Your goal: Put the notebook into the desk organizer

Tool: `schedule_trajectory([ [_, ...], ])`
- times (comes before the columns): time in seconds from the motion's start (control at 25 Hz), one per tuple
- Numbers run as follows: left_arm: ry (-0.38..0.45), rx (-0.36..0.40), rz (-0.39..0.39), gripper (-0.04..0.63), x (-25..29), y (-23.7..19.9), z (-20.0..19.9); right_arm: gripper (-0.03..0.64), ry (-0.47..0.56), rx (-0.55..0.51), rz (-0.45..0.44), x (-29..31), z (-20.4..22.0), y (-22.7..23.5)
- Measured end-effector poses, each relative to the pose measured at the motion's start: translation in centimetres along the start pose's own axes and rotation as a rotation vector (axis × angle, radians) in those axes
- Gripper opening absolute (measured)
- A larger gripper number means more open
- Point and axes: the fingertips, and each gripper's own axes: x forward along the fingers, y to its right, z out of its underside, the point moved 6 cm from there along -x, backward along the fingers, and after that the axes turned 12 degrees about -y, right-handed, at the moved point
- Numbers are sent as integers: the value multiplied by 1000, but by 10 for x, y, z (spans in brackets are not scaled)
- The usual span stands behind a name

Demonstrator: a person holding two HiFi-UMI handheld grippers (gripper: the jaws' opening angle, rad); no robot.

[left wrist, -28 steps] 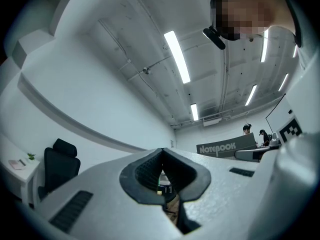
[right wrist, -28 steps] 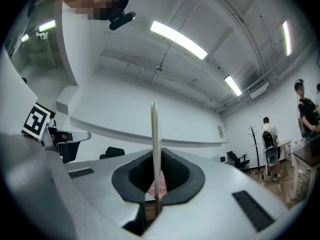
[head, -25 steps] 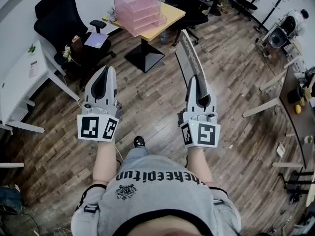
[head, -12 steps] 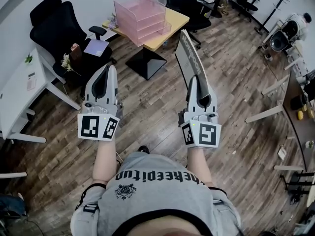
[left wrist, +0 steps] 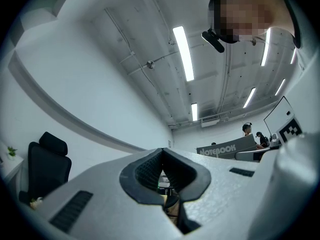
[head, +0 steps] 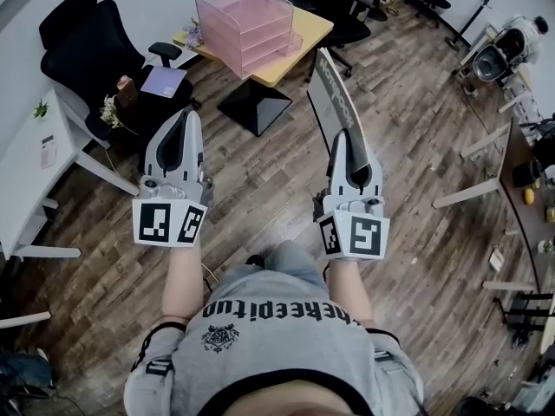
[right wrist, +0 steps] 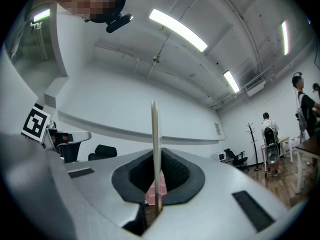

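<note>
A grey notebook (head: 330, 100) stands on edge, pinched at its near end by my right gripper (head: 341, 139), which is shut on it. Seen from the right gripper view, the notebook (right wrist: 156, 149) is a thin upright strip between the pads, with a bit of pink organizer (right wrist: 151, 194) showing behind it. The pink desk organizer (head: 247, 22), a stack of clear trays, sits on a yellow table (head: 303, 35) ahead of both grippers. My left gripper (head: 184, 118) is held level beside the right one, shut and empty. The left gripper view shows its jaws together and the notebook (left wrist: 225, 148) off to the right.
Black office chairs (head: 82, 37) stand left of the yellow table, and one holds a purple pad (head: 165, 81). A white desk (head: 30, 159) lies at the far left. Wood floor (head: 260, 189) stretches below the grippers. More desks and a chair stand at the right and back.
The yellow table, organizer and chairs have slid slightly left and nearer in the head view. Both grippers hold the same pose, notebook still gripped.
</note>
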Motion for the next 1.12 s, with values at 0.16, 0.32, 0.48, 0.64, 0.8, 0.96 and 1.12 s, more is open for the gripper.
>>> schedule_trajectory([
  [0.16, -12, -6, 16, 3, 11, -2, 8, 9, -15, 1, 11, 9, 5, 5],
  [0.32, -30, -6, 13, 3, 27, -11, 15, 9, -19, 4, 6, 31, 10, 9],
  [0.48, -30, -1, -6, 3, 52, -29, 20, 9, -12, 5, -12, 67, 13, 12],
  [0.64, -21, 7, -16, 3, 85, -45, 20, 9, 1, 2, -31, 109, 11, 18],
  [0.8, -7, 8, -27, 3, 120, -62, 18, 9, 11, -8, -43, 149, 5, 26],
  [0.96, -6, 7, -40, 3, 153, -73, 18, 9, 15, -14, -53, 186, -1, 39],
  [1.12, -1, 7, -57, 3, 183, -81, 20, 9, 23, -15, -62, 217, -3, 52],
])
